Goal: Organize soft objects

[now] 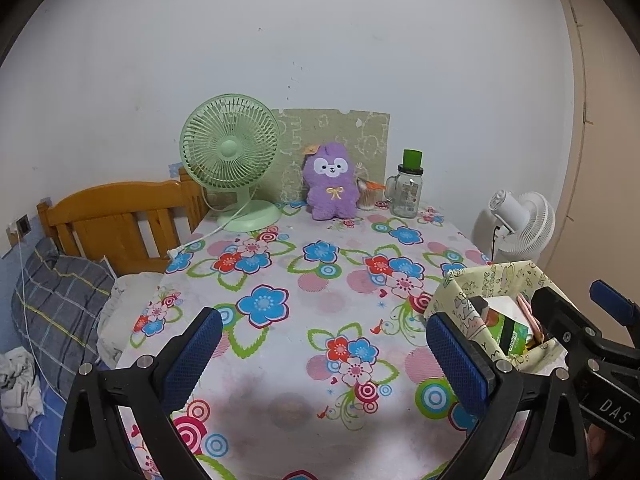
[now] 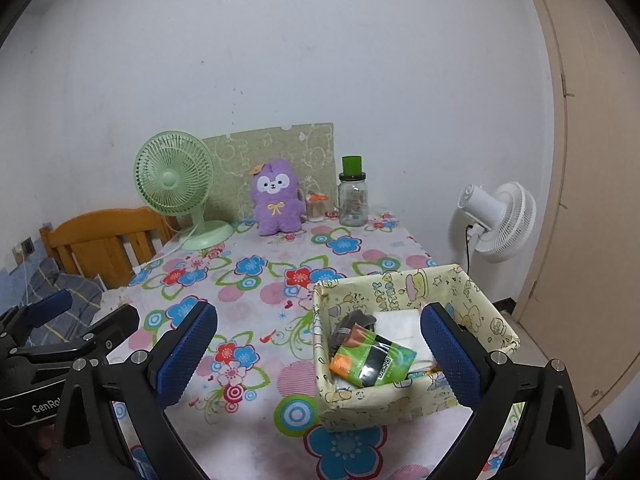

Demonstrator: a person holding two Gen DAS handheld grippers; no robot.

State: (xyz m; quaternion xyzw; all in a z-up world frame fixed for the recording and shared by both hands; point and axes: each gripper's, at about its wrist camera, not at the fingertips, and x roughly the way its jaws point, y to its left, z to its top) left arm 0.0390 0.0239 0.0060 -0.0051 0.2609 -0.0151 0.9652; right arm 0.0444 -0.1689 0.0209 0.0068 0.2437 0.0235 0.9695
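A purple plush toy (image 1: 330, 181) sits upright at the far edge of the floral table (image 1: 304, 280), against a green board; it also shows in the right wrist view (image 2: 275, 200). A cream cartoon-print fabric box (image 2: 404, 396) stands at the near right and holds a green-and-orange packet (image 2: 372, 362), a grey cloth item and white paper; the box also shows in the left wrist view (image 1: 452, 292). My left gripper (image 1: 326, 354) is open and empty over the near table. My right gripper (image 2: 318, 354) is open and empty, its right finger over the box.
A green desk fan (image 1: 231, 160) stands at the far left of the table, its cord trailing off the edge. A glass jar with a green lid (image 1: 408, 188) and a small cup stand right of the plush. A white fan (image 2: 500, 222), a door, and a bed with wooden headboard (image 1: 116, 216) surround the table.
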